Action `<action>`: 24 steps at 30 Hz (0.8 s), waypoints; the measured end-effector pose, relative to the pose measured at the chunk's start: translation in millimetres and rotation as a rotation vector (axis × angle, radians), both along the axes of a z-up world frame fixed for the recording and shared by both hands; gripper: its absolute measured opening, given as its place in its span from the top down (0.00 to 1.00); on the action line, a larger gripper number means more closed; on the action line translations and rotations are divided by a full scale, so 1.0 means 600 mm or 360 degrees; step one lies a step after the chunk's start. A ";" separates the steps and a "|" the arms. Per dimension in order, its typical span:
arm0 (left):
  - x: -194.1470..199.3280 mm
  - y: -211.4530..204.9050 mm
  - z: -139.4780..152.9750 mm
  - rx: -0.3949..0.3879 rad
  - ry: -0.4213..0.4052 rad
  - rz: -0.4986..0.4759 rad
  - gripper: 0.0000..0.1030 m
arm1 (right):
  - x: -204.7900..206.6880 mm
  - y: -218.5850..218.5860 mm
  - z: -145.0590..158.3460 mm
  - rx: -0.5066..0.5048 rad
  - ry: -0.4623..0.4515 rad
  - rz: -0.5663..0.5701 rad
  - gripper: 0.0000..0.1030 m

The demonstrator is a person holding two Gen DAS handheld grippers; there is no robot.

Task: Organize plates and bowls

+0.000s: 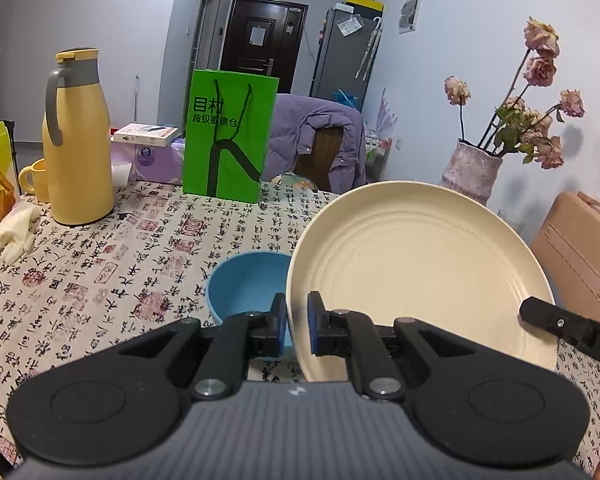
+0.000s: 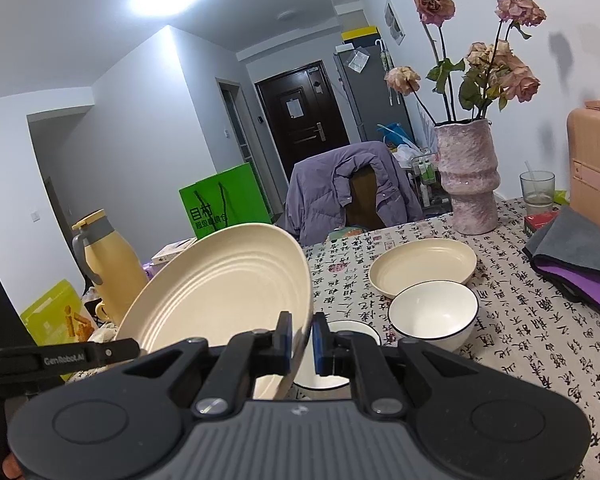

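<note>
Left gripper (image 1: pixel 297 326): both blue pads clamped on the near left rim of a cream ridged plate (image 1: pixel 412 276), which is held tilted, its face toward the camera and clear of the tablecloth (image 1: pixel 112 264). Right gripper (image 2: pixel 302 338): jaws likewise pinched on the opposite rim of the same plate (image 2: pixel 220 280), so that the plate hangs between the two tools; a finger of each tool shows at the edge of the other's view. Just left of the left gripper, behind the plate's edge, a blue bowl (image 1: pixel 248 280) stands on the cloth. Beyond the right gripper, a small white bowl (image 2: pixel 352 330) with a dark rim lies partly hidden by the fingers; just beside it to the right stands a larger white dark-rimmed bowl (image 2: pixel 434 314), and behind that, a second cream plate (image 2: pixel 422 264) lies flat. Farther out: yellow thermos jug (image 1: pixel 78 140), green paper bag (image 1: pixel 230 136), pink vase (image 2: pixel 466 176) of dried roses, folded grey cloth (image 2: pixel 576 260).
</note>
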State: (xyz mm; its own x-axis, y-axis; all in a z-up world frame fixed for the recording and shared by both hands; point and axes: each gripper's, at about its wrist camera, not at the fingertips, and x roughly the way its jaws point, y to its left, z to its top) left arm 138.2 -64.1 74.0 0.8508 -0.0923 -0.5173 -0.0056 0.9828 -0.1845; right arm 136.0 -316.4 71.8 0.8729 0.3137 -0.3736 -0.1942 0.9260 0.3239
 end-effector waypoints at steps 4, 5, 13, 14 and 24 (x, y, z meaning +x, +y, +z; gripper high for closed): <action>-0.011 -0.005 -0.008 -0.0002 0.0011 -0.0003 0.90 | -0.014 -0.005 -0.007 0.0002 0.0005 0.0003 0.90; -0.014 -0.007 -0.008 0.0000 0.0009 -0.0001 0.90 | -0.018 -0.005 -0.009 0.0001 0.0007 0.0005 0.90; -0.037 -0.013 -0.020 -0.0005 0.0019 -0.0004 0.90 | -0.047 -0.011 -0.021 0.0001 0.0012 0.0001 0.90; -0.039 -0.014 -0.021 -0.0008 0.0021 -0.0004 0.90 | -0.050 -0.012 -0.021 0.0002 0.0014 0.0000 0.90; -0.074 -0.022 -0.027 -0.0016 0.0007 -0.0022 0.90 | -0.090 -0.022 -0.025 0.0028 -0.0010 -0.0016 0.90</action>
